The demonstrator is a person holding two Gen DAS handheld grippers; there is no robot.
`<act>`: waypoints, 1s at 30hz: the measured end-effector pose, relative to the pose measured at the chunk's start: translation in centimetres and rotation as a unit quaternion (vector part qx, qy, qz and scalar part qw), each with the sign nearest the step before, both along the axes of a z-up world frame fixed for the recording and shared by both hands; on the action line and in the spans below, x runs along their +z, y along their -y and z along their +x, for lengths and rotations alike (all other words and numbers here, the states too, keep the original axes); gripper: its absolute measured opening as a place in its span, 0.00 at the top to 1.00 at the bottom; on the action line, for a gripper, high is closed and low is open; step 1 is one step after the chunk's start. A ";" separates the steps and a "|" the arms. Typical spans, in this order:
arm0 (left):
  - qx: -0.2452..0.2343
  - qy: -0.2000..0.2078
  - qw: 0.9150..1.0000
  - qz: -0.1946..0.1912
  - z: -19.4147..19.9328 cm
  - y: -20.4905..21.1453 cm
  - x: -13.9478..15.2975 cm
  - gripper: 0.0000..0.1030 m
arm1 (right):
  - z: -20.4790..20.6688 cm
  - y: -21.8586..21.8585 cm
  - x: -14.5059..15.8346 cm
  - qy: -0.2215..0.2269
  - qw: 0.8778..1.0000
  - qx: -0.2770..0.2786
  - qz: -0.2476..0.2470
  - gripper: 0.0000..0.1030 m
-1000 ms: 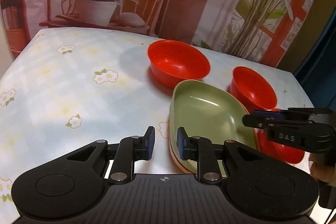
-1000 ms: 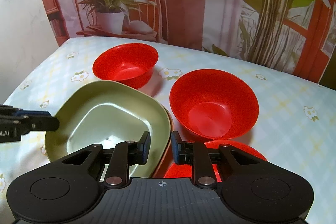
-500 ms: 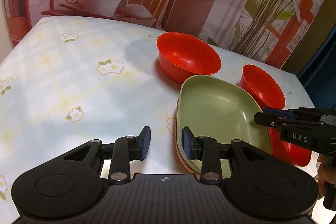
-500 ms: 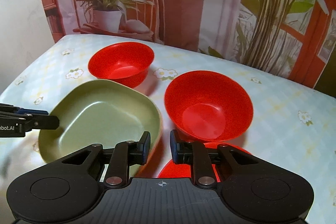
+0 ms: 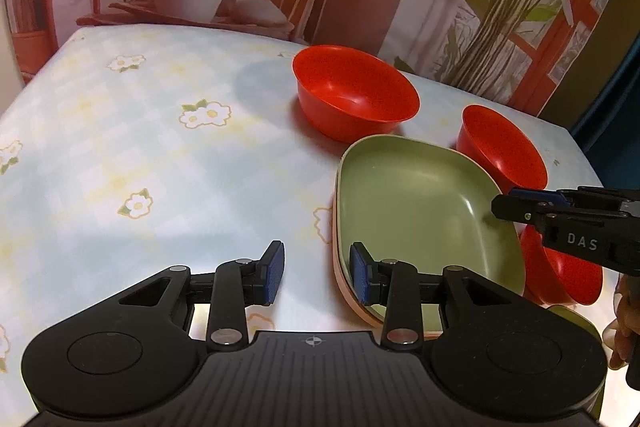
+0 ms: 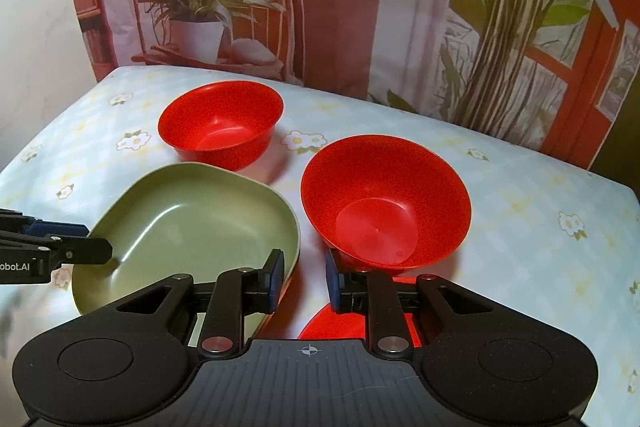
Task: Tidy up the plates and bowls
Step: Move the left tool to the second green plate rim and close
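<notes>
Stacking of the plates appears complete, and the bowls remain to be nested. Green plate (image 5: 420, 211) is the reference for all positions below: it sits on the counter (image 5: 160, 167) on top of a pale orange plate (image 5: 339, 283), of which only a thin rim shows along its near left edge. Green plate is a rounded square with a raised wall, matte and empty, lying level. Left gripper (image 5: 318, 275) hangs at the near left corner of the green plate with its jaws part open and nothing between them; the right-hand pad stands just at the plate rim without clamping it. Right gripper (image 6: 305, 281) hangs off the opposite rim with only a narrow gap between its jaws, and bare counter shows in that gap, so it holds nothing. Three red bowls stand separately: one (image 5: 356, 95) beyond the green plate, a second (image 6: 384, 203) just beside its right edge, a third (image 5: 568, 279) near its near right corner, partly hidden under the right gripper. Next move, as judged: open the right gripper wider, seat one pad inside and one outside a bowl rim — the second bowl is closest — and lift it clear of the plate wall before nesting it in another.
</notes>
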State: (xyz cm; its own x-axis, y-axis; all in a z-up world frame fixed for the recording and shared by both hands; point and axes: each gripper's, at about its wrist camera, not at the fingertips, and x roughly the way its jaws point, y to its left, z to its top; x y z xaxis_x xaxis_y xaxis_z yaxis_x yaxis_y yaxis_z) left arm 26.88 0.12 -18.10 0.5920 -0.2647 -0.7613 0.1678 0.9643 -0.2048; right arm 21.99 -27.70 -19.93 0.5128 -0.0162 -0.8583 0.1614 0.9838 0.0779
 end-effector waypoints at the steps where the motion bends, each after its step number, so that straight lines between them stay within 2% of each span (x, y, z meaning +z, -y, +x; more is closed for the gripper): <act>1: 0.002 0.006 1.000 0.003 -0.2 0.1 0.3 0.63 | -0.1 0.0 0.1 0.003 1.000 -0.001 0.005 0.81; 10: -0.005 0.049 0.999 0.001 -3.2 1.2 3.8 0.63 | -2.9 0.1 2.9 0.049 0.998 0.003 0.029 0.79; 14: -0.028 0.051 0.998 -0.004 -5.5 2.8 4.5 0.63 | -5.5 -0.6 4.1 0.065 0.998 0.021 0.002 0.79; 21: -0.084 0.027 0.996 -0.018 -9.7 6.4 3.8 0.63 | -11.0 -0.7 5.2 0.075 0.997 0.011 0.006 0.79; 30: -0.112 -0.006 0.993 -0.026 -12.3 8.1 1.4 0.63 | -17.2 0.4 5.0 0.071 0.996 -0.044 -0.006 0.79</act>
State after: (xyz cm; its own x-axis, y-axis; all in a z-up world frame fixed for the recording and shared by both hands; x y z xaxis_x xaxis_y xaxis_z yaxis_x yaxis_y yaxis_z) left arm 14.61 -7.98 -16.75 0.5047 -0.4285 -0.7495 0.3748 0.8908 -0.2569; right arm 4.77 -28.08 -14.91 0.6256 -0.0766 -0.7764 0.2356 0.9672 0.0945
